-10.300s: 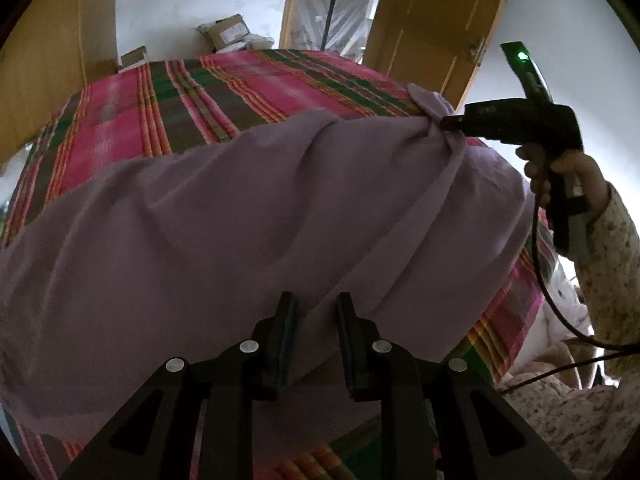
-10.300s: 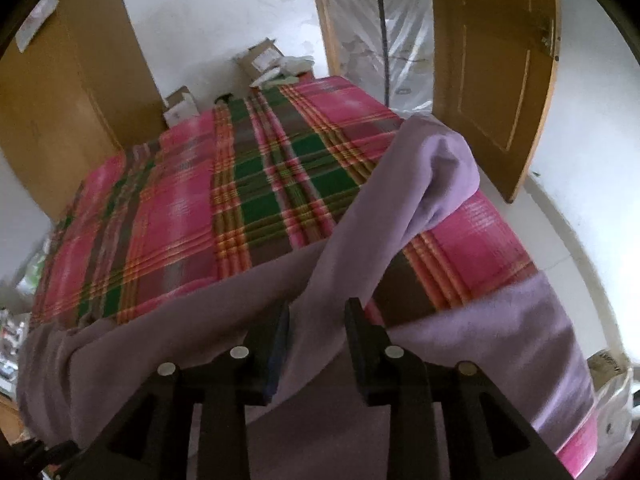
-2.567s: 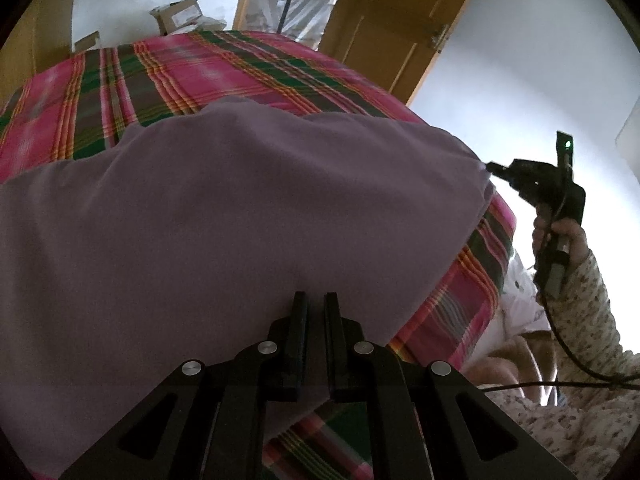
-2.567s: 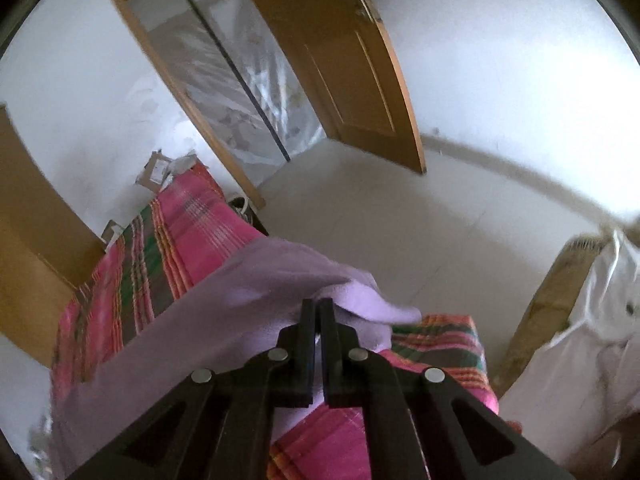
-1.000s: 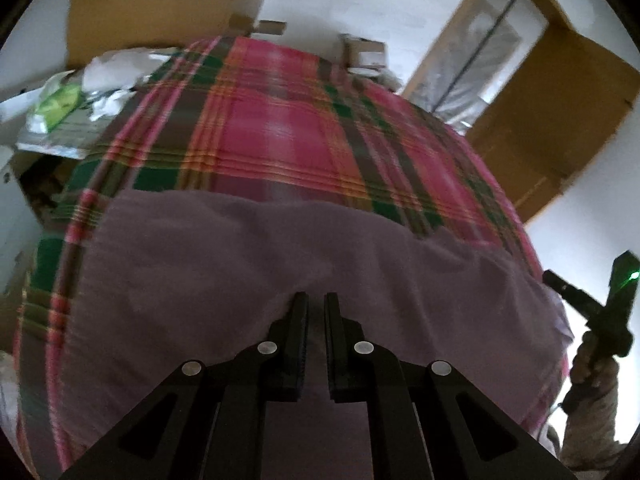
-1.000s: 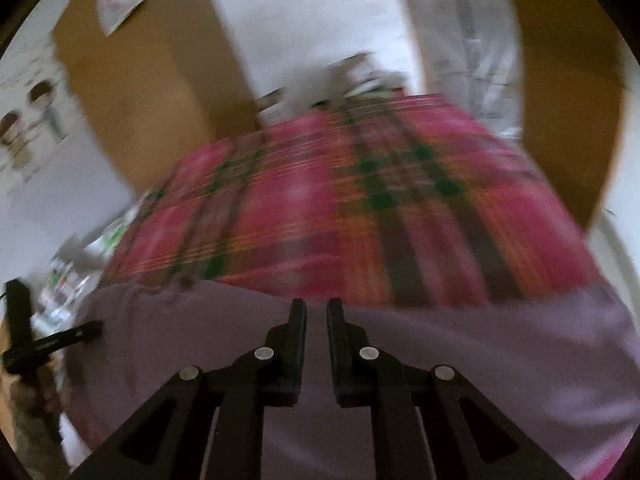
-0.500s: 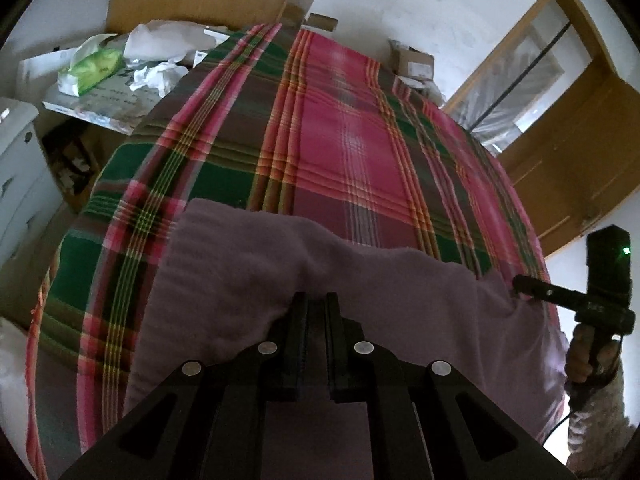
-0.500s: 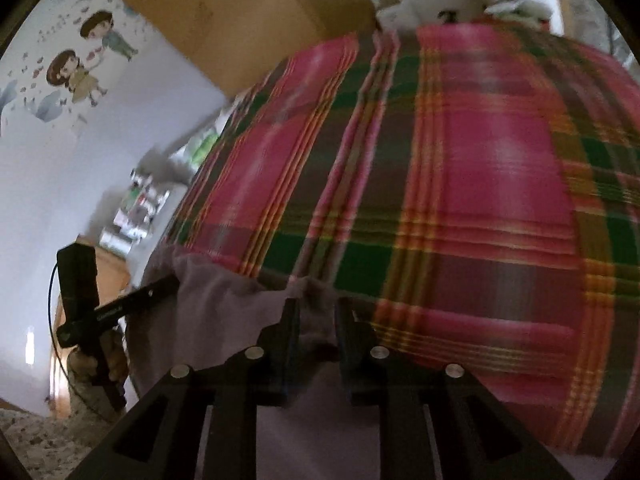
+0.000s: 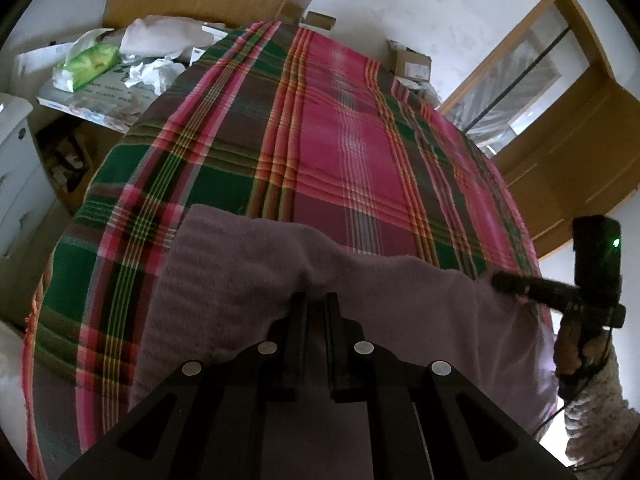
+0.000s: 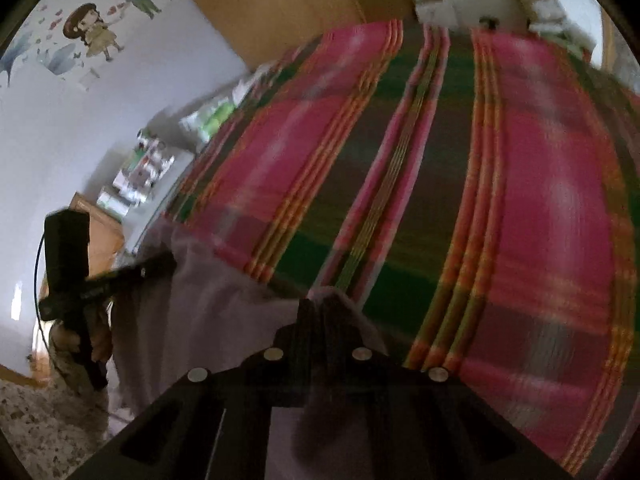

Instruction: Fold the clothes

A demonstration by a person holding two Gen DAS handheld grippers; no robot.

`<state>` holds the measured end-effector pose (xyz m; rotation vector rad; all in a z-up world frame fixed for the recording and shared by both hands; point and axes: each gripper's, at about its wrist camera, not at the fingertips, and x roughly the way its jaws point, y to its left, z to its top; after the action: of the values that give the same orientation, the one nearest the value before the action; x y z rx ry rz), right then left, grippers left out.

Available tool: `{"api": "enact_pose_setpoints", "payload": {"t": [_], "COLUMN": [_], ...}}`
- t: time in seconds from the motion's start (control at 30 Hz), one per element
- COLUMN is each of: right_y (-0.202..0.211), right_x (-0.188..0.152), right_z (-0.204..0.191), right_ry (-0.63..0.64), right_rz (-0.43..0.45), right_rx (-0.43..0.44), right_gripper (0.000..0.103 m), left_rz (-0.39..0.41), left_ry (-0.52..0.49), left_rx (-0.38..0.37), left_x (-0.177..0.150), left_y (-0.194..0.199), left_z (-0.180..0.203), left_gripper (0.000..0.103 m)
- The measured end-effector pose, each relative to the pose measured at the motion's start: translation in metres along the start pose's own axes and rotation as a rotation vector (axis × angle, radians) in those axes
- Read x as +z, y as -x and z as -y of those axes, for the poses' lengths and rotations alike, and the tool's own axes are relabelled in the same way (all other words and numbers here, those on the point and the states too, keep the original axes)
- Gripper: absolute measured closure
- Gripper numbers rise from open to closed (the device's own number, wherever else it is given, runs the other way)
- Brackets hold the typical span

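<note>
A lilac garment [image 9: 420, 304] lies bunched along the near edge of the bed, folded over on itself. In the left wrist view my left gripper [image 9: 316, 300] is shut on a fold of it near the middle. At the far right of that view my right gripper [image 9: 498, 280], held by a hand, pinches the garment's right end. The right wrist view is blurred. It shows the right gripper [image 10: 325, 304] shut on the lilac garment [image 10: 208, 312], and the left gripper [image 10: 168, 262] holding the cloth's other end at the left.
The bed wears a pink, green and brown plaid cover [image 9: 340, 152]. A side table at its left holds a green tissue pack [image 9: 86, 66] and crumpled paper. Cardboard boxes [image 9: 412, 64] stand past the far end. A wooden door [image 9: 568, 152] stands at the right.
The garment, earlier spread wide over the bed, now lies gathered in a narrow band at the near edge. In the last half second the right gripper swung sideways while the left barely moved.
</note>
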<state>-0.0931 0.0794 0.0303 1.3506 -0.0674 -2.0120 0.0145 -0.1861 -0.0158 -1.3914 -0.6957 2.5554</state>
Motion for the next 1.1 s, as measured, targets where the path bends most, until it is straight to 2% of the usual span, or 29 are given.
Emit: {"api": "enact_pose_setpoints", "payload": {"t": [0.07,0.23,0.4,0.5,0.67,0.73,0.83,0.97,1.0,1.1], "right_y": [0.005,-0.019,-0.020,0.006,0.060,0.065,0.069,0.065,0.064,0.063], "right_x": [0.007,0.014,0.012,0.010,-0.019,-0.036,-0.062,-0.077,-0.080,-0.082], "right_z": [0.000,0.002,0.013,0.020,0.041,0.047,0.055,0.062,0.063,0.058], "right_ry": [0.006,0.037,-0.005,-0.017,-0.031,-0.019,0.002,-0.012,-0.012,0.016], "right_rz": [0.028,-0.008,-0.030,0.023,0.102,0.083,0.048,0.020,0.022,0.038], "right_rx": [-0.016,-0.102,-0.061,-0.062,-0.111,-0.148,-0.202,-0.192,-0.187,-0.169], "right_gripper": [0.098,0.099,0.096,0.095,0.081,0.075,0.073,0.073,0.074,0.103], "left_rz": [0.002,0.005,0.004,0.005,0.057,0.077,0.088,0.045,0.031,-0.012], "left_ry": [0.005,0.012,0.017,0.011,-0.006,-0.016,-0.051,-0.141,-0.161,-0.217], "left_rx": [-0.004,-0.011,-0.012,0.003,0.025,0.013,-0.015,-0.051,-0.063,-0.082], "left_x": [0.000,-0.001,-0.001,0.000,0.001,0.002,0.006,0.011,0.013,0.014], "left_y": [0.000,0.000,0.000,0.001,0.013,0.018,0.020,0.004,-0.001,-0.017], "left_z": [-0.001,-0.001,-0.001,0.002,0.012,0.018,0.033,0.068,0.076,0.104], "left_gripper": [0.095,0.095,0.095,0.095,0.095,0.095,0.095,0.095,0.095,0.095]}}
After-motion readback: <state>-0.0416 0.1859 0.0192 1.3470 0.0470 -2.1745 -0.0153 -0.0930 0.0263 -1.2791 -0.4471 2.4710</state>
